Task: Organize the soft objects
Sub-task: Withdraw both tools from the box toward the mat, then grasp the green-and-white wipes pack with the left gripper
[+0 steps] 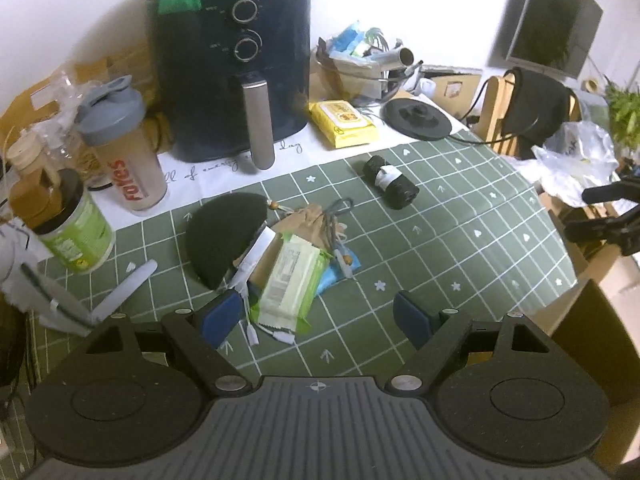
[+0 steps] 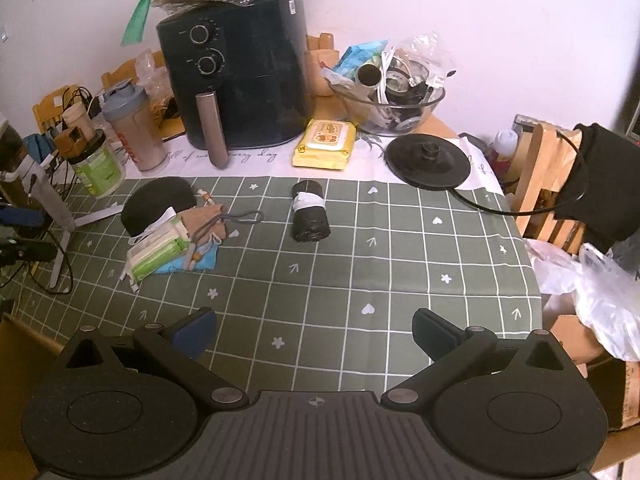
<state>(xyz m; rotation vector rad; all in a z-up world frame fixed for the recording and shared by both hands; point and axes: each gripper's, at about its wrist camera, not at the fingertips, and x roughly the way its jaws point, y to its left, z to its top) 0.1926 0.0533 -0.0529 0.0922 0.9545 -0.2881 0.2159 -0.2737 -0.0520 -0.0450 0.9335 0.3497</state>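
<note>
Left wrist view has the left gripper (image 1: 318,316) spread wide and holding nothing, hovering low over the green check tablecloth (image 1: 440,240). The soft stuff is heaped just ahead of its left pad (image 1: 220,316): a green wipes pack (image 1: 290,282) lying on top of a brown pouch (image 1: 304,220) w/ a grey cord (image 1: 340,216), a blue cloth (image 1: 334,274) underneath, and a black round pad (image 1: 224,236) touching the heap on the far-left side. The wipes pack's near corner is right beside the left pad, not between the jaws tho.

Right gripper (image 2: 314,332) is also fully open and empty, w/ only bare cloth between its pads. From there the heap sits well ahead and to the left, and a black bag roll (image 2: 309,214) lies straight ahead, well apart from everything. Yellow wipes pack (image 2: 325,144) is further back still, just in front of the air fryer (image 2: 240,80).

What could go wrong imo:
- closing on the heap as is prob grabs only the pack's edge, and the slick wrapper slips out
- the cord is tangled across the pouch, so lifting one thing could drag the rest along
- pinching too low catches the tablecloth and tugs the shaker bottle (image 1: 120,148) and green jar (image 1: 78,228) off to the left
- the bag roll could roll away if it's nudged instead of gripped square across.
</note>
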